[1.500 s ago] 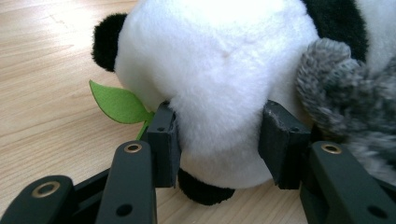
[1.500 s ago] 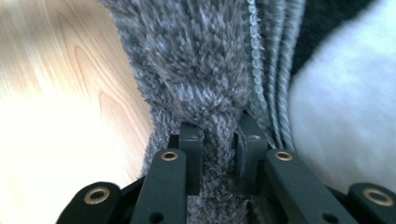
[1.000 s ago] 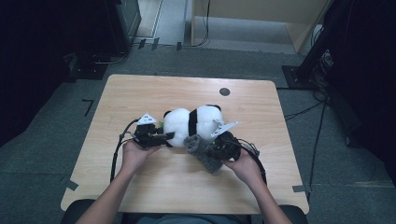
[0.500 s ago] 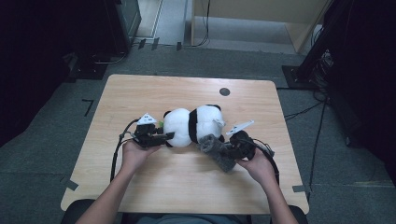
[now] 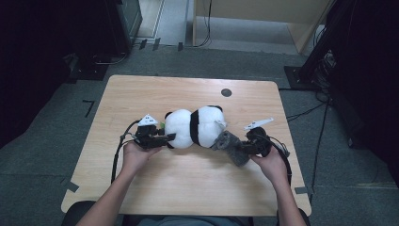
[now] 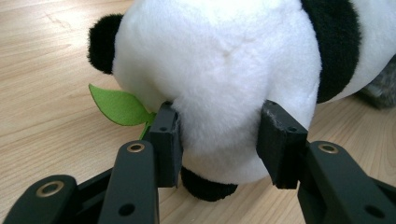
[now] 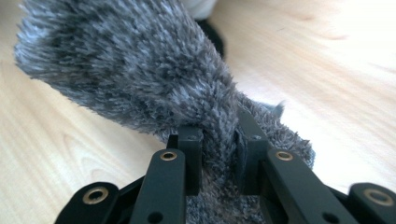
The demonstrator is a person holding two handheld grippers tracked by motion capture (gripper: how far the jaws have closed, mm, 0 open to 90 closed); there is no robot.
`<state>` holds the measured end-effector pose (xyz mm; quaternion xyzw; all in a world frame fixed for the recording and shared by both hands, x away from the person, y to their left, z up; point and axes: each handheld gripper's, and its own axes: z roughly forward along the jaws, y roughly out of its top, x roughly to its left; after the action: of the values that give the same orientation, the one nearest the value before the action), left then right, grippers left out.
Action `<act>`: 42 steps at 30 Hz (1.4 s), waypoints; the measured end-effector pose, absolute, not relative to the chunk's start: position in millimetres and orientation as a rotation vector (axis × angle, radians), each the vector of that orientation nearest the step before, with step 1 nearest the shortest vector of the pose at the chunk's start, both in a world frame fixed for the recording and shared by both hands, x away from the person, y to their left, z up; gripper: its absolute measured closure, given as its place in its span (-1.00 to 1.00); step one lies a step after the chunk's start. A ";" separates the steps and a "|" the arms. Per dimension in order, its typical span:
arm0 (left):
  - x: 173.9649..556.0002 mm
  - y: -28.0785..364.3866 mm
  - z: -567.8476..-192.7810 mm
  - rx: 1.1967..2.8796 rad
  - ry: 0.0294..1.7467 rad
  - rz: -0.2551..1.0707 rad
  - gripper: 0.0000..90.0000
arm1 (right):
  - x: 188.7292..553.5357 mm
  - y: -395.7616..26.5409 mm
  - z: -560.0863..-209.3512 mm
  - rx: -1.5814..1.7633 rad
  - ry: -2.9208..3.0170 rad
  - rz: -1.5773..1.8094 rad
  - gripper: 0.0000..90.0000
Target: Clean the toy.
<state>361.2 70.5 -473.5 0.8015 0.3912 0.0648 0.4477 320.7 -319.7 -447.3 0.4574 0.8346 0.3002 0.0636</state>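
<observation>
A black and white panda plush (image 5: 193,127) lies on its side in the middle of the wooden table (image 5: 188,188). My left gripper (image 5: 168,138) is shut on the panda's white end (image 6: 224,60), both pads sunk into the fur (image 6: 219,140). A green felt leaf (image 6: 116,105) sticks out beside the left jaw. At the panda's right end lies a grey furry plush (image 5: 229,143). My right gripper (image 5: 242,148) is shut on it, pinching a narrow part of the grey fur (image 7: 140,70) between its pads (image 7: 218,144).
A small black round disc (image 5: 226,92) sits in the table's far part. Cables trail from both grippers towards the table's near corners. Dark equipment and a wooden cabinet stand on the floor beyond the far edge.
My right gripper has moved to the right with the grey plush in it, from in front of the panda to its right end. The left gripper and panda have stayed put.
</observation>
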 end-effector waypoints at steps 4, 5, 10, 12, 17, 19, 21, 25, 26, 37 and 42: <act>361.4 70.6 -473.6 1.982 0.968 0.158 0.21 | 321.1 -332.3 -437.3 1.427 2.417 0.951 0.72; 361.4 70.6 -473.5 1.981 0.969 0.157 0.21 | 321.5 -334.4 -434.1 1.442 2.397 0.964 0.73; 361.2 70.8 -473.0 1.981 0.969 0.150 0.21 | 325.0 -336.6 -418.5 1.434 2.327 1.018 0.75; 360.9 70.8 -472.7 1.980 0.969 0.149 0.21 | 328.0 -334.5 -413.1 1.426 2.317 1.028 0.75; 360.3 70.7 -471.8 1.982 0.969 0.148 0.21 | 341.2 -325.9 -402.2 1.414 2.286 1.074 0.75; 360.1 70.7 -471.5 1.982 0.970 0.147 0.21 | 347.3 -320.2 -400.8 1.397 2.290 1.093 0.75; 360.0 70.9 -471.3 1.982 0.970 0.144 0.21 | 352.8 -314.0 -401.2 1.400 2.298 1.094 0.75; 359.6 71.1 -470.5 1.981 0.974 0.135 0.21 | 360.3 -306.1 -404.5 1.404 2.302 1.103 0.75; 359.5 71.1 -470.4 1.982 0.975 0.133 0.21 | 361.5 -305.3 -405.2 1.407 2.298 1.110 0.75; 360.5 72.2 -472.6 1.988 0.927 0.169 -0.10 | 372.9 -300.6 -418.3 1.406 2.294 1.158 0.74; 365.5 77.9 -468.6 1.995 0.888 0.166 -0.31 | 375.4 -305.8 -421.6 1.398 2.288 1.170 0.72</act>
<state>365.5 77.9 -468.6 0.8099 0.3603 0.0672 0.4579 375.4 -305.8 -421.6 0.4751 0.7775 0.3975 0.1080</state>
